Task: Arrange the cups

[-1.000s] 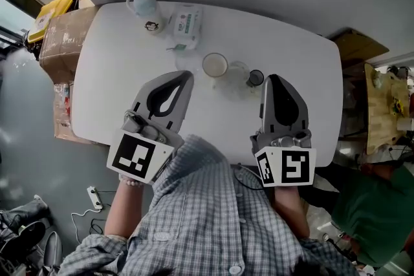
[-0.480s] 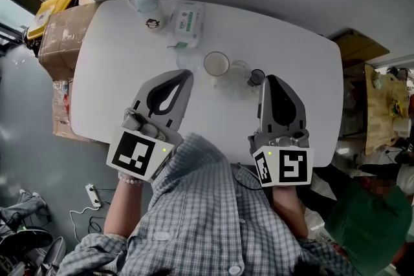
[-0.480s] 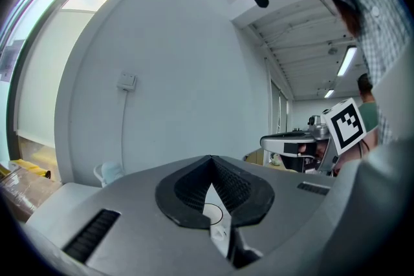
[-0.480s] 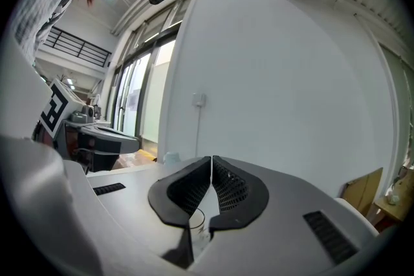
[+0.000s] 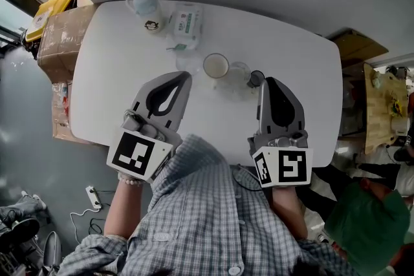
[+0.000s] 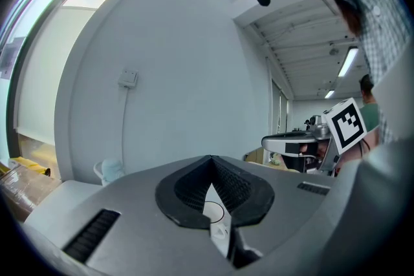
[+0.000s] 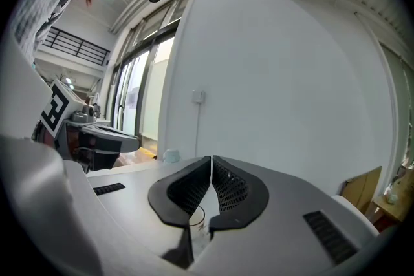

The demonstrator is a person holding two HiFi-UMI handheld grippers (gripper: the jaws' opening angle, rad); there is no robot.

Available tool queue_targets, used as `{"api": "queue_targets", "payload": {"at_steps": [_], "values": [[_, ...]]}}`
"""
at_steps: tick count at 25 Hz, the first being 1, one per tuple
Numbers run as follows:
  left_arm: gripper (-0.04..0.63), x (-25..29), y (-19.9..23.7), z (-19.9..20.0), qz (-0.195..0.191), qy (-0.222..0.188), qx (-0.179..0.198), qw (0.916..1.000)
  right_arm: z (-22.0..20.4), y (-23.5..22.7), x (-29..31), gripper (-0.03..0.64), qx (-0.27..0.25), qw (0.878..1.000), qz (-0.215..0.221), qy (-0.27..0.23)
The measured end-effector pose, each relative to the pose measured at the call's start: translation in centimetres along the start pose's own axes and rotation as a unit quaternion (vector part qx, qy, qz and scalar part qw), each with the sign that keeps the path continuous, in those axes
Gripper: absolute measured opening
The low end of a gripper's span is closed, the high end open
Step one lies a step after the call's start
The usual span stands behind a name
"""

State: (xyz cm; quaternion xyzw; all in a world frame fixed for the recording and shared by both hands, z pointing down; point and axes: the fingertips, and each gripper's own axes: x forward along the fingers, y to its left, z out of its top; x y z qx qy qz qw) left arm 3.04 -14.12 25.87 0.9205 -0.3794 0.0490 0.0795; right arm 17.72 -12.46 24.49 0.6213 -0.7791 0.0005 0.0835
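Since the left hand-held gripper (image 5: 185, 76) and right hand-held gripper (image 5: 268, 81), both clenched empty, have barely shifted, the white cup (image 5: 215, 65) at 12 o'clock stays put, arranging no further along.

Right gripper (image 7: 211, 166): jaw tips together, nothing gripped. Clear glass cup (image 7: 196, 222): seen through the jaw opening. Pale mug (image 7: 171, 154): far on the white table (image 7: 125, 169).

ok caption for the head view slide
Left claw and right claw, both shut and empty, over a white table facing the cups.
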Motion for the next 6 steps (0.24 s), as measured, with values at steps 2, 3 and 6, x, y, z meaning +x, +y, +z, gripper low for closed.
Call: {"api": "queue_targets", "payload": {"at_steps": [2,3,6], "values": [[0.010,0.02,0.05,-0.08,0.000,0.003,-0.002,1.0000,-0.07,0.03,0.09,0.028,0.001,1.000,0.001,0.002],[0.010,0.04,0.10,-0.12,0.001,0.004,-0.003,1.0000,-0.10,0.05,0.15,0.028,0.001,1.000,0.001,0.003],[0.009,0.12,0.30,-0.20,0.002,0.006,-0.005,1.0000,-0.19,0.10,0.39,0.028,0.000,1.000,0.003,0.006]]}}
